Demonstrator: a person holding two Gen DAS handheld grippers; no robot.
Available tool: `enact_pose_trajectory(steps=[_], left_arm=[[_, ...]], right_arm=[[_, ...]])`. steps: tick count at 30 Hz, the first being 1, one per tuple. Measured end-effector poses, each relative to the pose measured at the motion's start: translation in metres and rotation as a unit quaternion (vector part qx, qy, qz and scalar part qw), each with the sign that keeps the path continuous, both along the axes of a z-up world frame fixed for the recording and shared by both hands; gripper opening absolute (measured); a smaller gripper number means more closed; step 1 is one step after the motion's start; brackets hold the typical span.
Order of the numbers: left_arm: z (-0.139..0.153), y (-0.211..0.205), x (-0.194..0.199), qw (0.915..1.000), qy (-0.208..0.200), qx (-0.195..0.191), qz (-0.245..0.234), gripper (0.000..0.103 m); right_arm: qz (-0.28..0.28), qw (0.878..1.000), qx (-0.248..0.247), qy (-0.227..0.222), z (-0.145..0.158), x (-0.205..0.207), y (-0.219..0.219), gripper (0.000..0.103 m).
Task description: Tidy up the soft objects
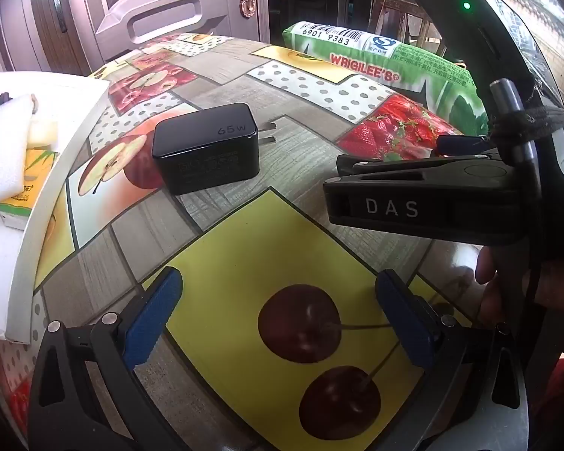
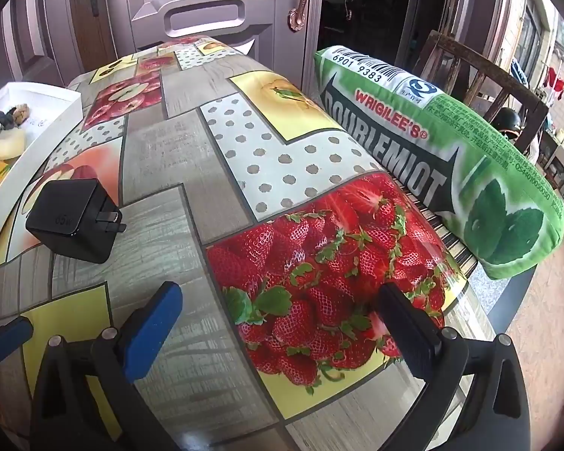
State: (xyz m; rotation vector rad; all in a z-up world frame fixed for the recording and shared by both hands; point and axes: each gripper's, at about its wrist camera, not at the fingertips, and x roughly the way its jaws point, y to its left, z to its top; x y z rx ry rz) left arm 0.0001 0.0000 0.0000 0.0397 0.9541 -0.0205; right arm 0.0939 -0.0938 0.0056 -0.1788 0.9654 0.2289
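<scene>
**Both grippers empty, the pillow waiting at the table's right edge**

Both tools hover low over the fruit-print table (image 2: 222, 195), and neither has hold of anything. The left gripper (image 1: 278, 312) has its blue fingers spread wide over the yellow cherry panel, with only cloth between them. The right gripper (image 2: 278, 323) is likewise spread, over the strawberry panel near the table's right edge.

The obvious soft thing still out is the green pillow (image 2: 470, 173), printed like a gum packet. It lies along the right edge, partly overhanging it, well beyond the right gripper's tips. That gripper faces roughly its way, so I judge it the likelier tool to fetch it; wide jaws suit something so bulky.

At the left edge sits a white tray (image 1: 56, 173), already holding white foam (image 1: 3, 150), a yellow packet (image 1: 26, 188) and some smaller bits I cannot make out. I take it to be the collecting place, which would explain why soft pieces are gathered there.

The black charger (image 1: 205, 148), marked 65 W, rests between tray and pillow, prongs pointing toward the pillow. It is hard, so probably left alone on purpose.

The pillow will squash and sag under a pinch, so a grip near one end could let the rest drag across the charger.
</scene>
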Motion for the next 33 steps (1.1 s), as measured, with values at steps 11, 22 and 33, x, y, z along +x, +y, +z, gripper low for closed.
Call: enact_pose_trajectory(steps=[11,22,33], left_arm=[[-0.0005,-0.0015,0.0003,1.0,0.0,0.0,0.0,0.102],[0.0006,-0.0006,-0.0007,1.0,0.0,0.0,0.0,0.102],[-0.0009,-0.0005,0.0022,1.0,0.0,0.0,0.0,0.102]], right_arm=[[0.0,1.0,0.0,0.0,0.0001,-0.0004,-0.0003,0.103],[0.0,1.0,0.001,-0.001,0.0002,-0.0003,-0.0001,0.103],[0.0,1.0,0.001,-0.001,0.0002,-0.0004,-0.0003,0.103]])
